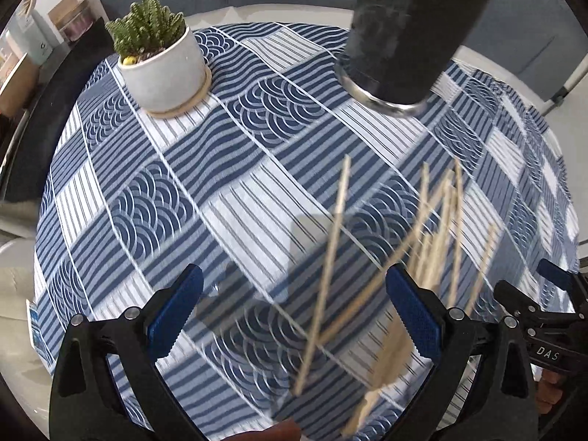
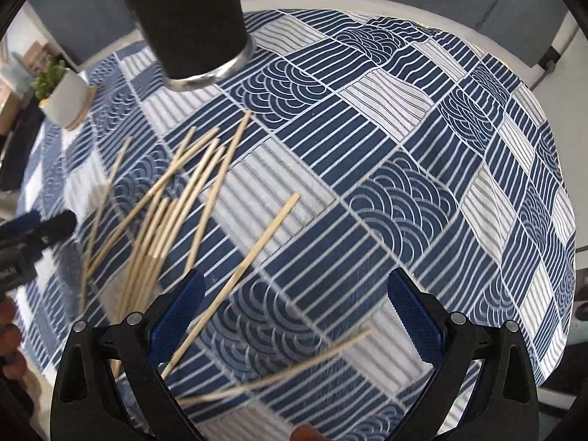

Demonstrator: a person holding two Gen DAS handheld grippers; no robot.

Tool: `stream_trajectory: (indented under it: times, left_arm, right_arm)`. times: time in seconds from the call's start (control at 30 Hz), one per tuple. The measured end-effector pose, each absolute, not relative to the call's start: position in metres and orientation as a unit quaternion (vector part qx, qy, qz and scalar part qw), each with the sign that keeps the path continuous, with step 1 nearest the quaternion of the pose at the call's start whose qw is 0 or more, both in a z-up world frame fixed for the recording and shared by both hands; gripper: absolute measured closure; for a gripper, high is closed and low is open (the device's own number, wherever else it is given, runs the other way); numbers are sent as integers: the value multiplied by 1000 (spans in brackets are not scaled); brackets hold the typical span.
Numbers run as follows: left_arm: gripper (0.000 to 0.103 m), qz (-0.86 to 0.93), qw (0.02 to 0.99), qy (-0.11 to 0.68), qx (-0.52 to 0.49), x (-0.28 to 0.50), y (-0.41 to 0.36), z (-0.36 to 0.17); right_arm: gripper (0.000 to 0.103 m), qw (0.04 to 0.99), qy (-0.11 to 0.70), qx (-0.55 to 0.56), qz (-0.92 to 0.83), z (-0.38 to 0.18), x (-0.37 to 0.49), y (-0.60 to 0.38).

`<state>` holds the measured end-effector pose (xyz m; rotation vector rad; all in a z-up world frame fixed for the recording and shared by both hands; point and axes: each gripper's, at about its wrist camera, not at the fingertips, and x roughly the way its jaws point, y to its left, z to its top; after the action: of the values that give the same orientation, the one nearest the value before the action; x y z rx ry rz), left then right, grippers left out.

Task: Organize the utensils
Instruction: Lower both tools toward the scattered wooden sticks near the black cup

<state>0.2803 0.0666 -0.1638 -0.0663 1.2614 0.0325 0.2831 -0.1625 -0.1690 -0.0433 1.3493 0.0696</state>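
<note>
Lying scattered on the blue-and-white wave-patterned tablecloth [image 2: 386, 154], the thin pale wooden skewers [image 2: 176, 198] sit in a loose fan, most crossing near one end, with two strays nearer the right gripper [image 2: 296, 316]. They look light, stiff and a little slippery, apt to roll or splay, so a pinch across the bunched middle of the fan seems the safest hold, the strays being taken singly. Both claws gape wide with nothing between their ribbed blue pads; the left gripper [image 1: 294, 316] hangs just beside the pile. A tall matte black cylindrical holder with a shiny metal base ring [image 2: 191, 25] stands beyond the sticks, likely their destination. A white ceramic pot holding a small green cactus [image 1: 161, 62] rests on a wooden coaster, well apart.
</note>
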Motion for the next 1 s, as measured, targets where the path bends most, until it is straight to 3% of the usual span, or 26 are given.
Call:
stream_trajectory:
  times: [0.43,1.0]
  left_arm:
    - [4,21,780,625,-7,321,63,-203]
    - [4,6,774,634,1,351,59,-209]
  right_arm:
    - [8,748,663,0,2,-202,302,-170]
    - [6,726,687,10,2,-206,313,-174]
